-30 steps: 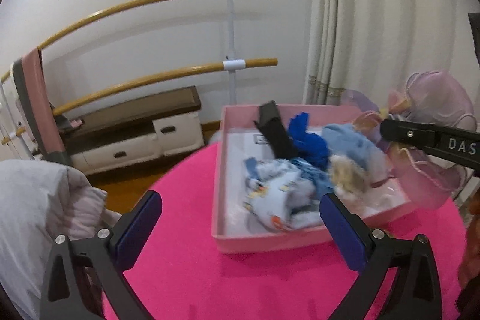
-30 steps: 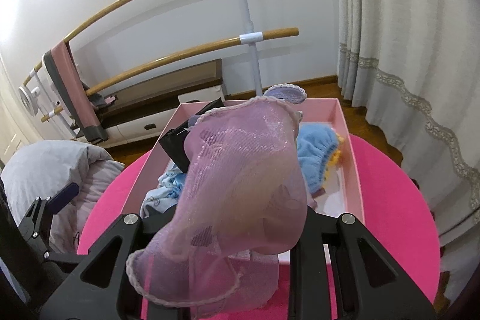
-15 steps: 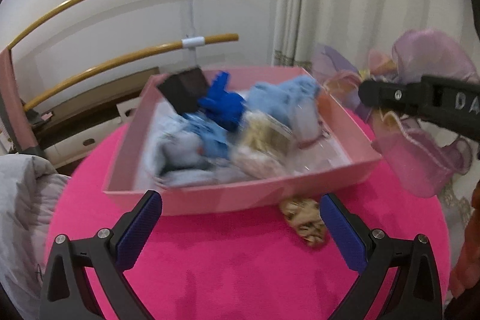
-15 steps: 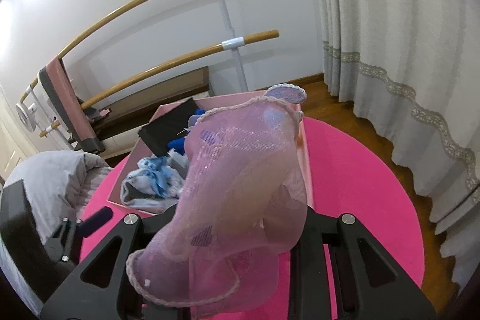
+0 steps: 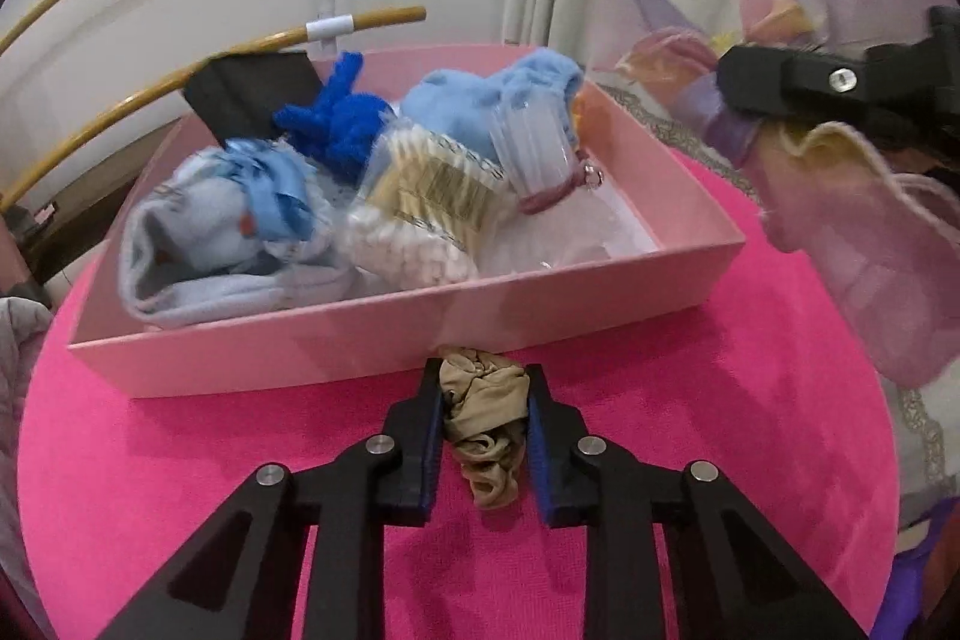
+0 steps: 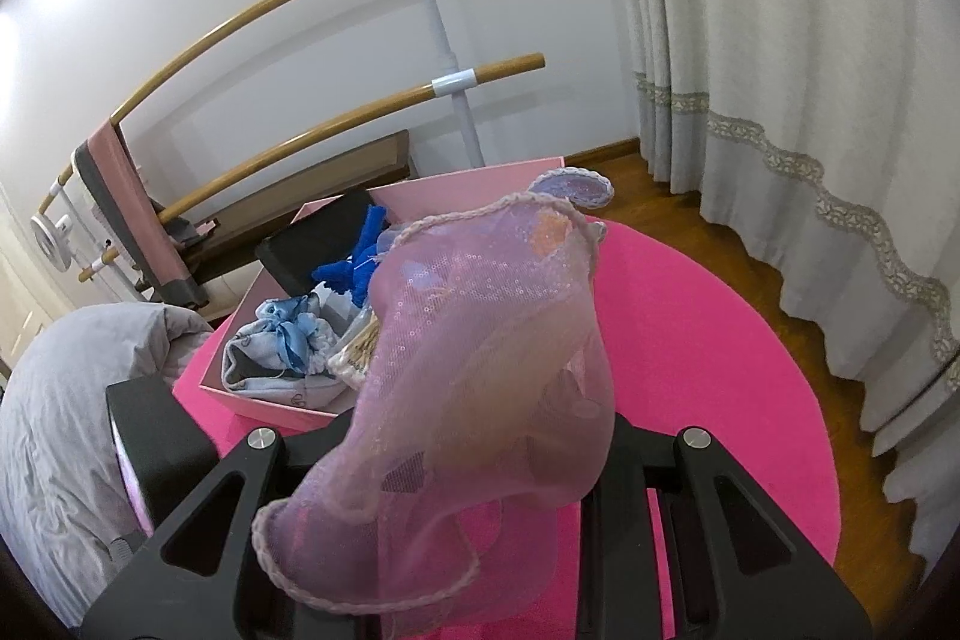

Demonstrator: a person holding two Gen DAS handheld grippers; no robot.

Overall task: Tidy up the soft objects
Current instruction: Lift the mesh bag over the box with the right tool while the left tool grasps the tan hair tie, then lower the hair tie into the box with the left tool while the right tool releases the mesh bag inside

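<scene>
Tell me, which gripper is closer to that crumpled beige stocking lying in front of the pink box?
Left. The left gripper has its fingers on both sides of the beige stocking; the right gripper hangs up and to the right, holding a sheer pink cloth.

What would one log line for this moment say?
left gripper: shut on beige stocking | right gripper: holding pink gauze pouch | pink box: full

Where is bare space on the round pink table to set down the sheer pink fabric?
Bare patches on the round pink table: right of the pink cardboard box, toward the curtain, and the near left in front of the box. The box is crowded. The left gripper holds the beige stocking bundle at the box's front wall.
</scene>
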